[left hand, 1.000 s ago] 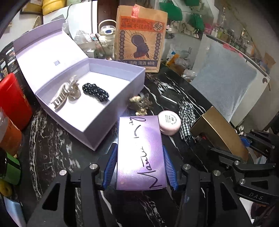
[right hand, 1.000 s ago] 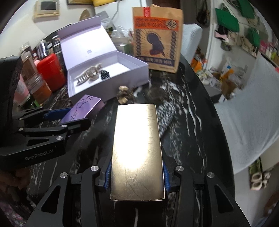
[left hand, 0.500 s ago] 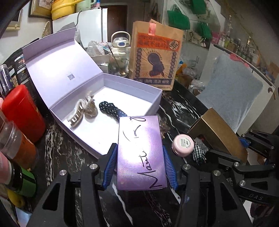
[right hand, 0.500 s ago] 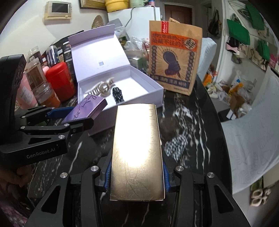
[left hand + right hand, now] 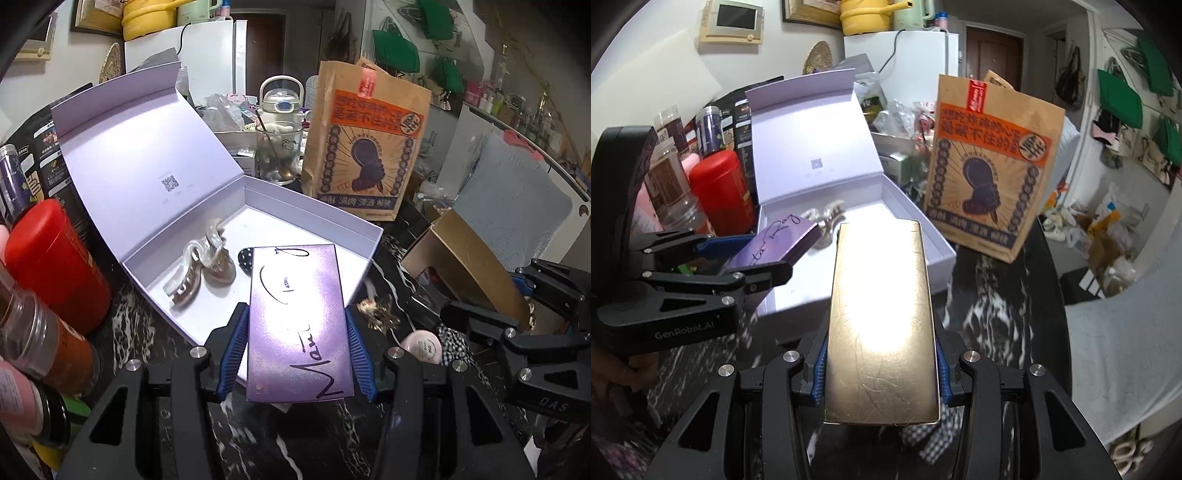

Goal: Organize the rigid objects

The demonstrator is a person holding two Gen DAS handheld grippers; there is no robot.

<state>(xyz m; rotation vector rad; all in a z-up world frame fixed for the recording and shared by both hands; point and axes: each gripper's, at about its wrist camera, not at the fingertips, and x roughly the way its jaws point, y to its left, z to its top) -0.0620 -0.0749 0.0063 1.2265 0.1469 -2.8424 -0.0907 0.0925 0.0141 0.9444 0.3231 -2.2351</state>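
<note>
My left gripper (image 5: 297,350) is shut on a purple box (image 5: 297,321) with black handwriting and holds it over the near edge of the open lilac gift box (image 5: 314,206). My right gripper (image 5: 881,360) is shut on a gold box (image 5: 881,317), held above the table just right of the left gripper (image 5: 713,266). The gold box also shows in the left wrist view (image 5: 476,266). Inside the gift box lie a pearly hair claw (image 5: 201,269) and a black dotted hair tie (image 5: 244,256), partly hidden by the purple box.
A brown paper bag (image 5: 364,147) stands behind the gift box. A red canister (image 5: 55,258) and jars (image 5: 40,339) stand at the left. A pink round tin (image 5: 423,345), a gold hair ornament (image 5: 378,312) and checked cloth (image 5: 456,343) lie on the black marble table (image 5: 1004,302).
Both grippers have risen and moved forward toward the gift box with their boxes. The purple box now overlaps the gift box's near edge; the gold box is close to its right corner.
</note>
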